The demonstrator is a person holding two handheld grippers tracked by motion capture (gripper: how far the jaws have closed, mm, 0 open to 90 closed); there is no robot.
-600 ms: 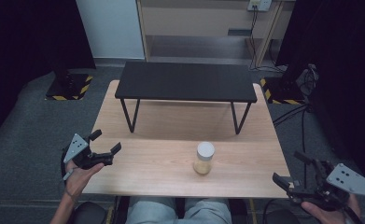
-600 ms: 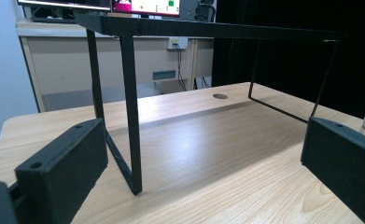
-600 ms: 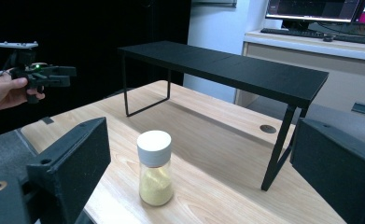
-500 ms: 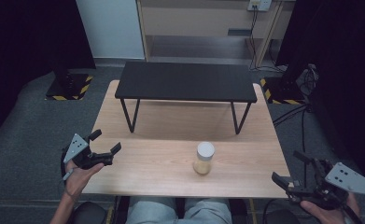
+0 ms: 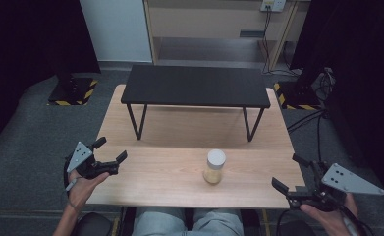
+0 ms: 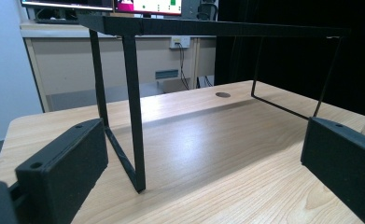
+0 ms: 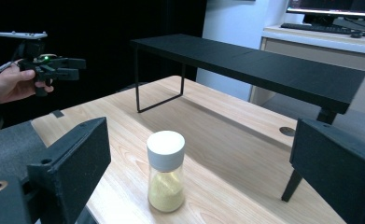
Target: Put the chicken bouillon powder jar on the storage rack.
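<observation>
Spice jar (image 5: 214, 167), white cap, yellow powder inside, upright on wooden table (image 5: 179, 128), near front edge, in front of black shelf riser (image 5: 195, 86), slightly toward riser's right leg. Nothing touching it.

Right gripper (image 5: 288, 184) off table's front right corner, jaws wide apart, empty, aimed toward jar. Left gripper (image 5: 112, 151) over front left edge, well apart from jar, jaws also spread, nothing between them.

Risks, judged from here:
- Tall narrow jar, small base: glancing hit from one jaw on approach likely tips it or skids it toward front edge.
- Grab on cap alone: cap may turn or slip; body grip safer.
- Glass-like wall looks smooth, so weak squeeze could let it slide on lift.
- Lifting toward riser: cap could clip underside of riser top.

Hard to make out:
- Jar cut off at right edge of left gripper view, just a pale sliver.
- Cap seal state unknown.
- Jaw pad faces turned away in both gripper views.
- Right hand partly cropped by bottom of high view.
</observation>
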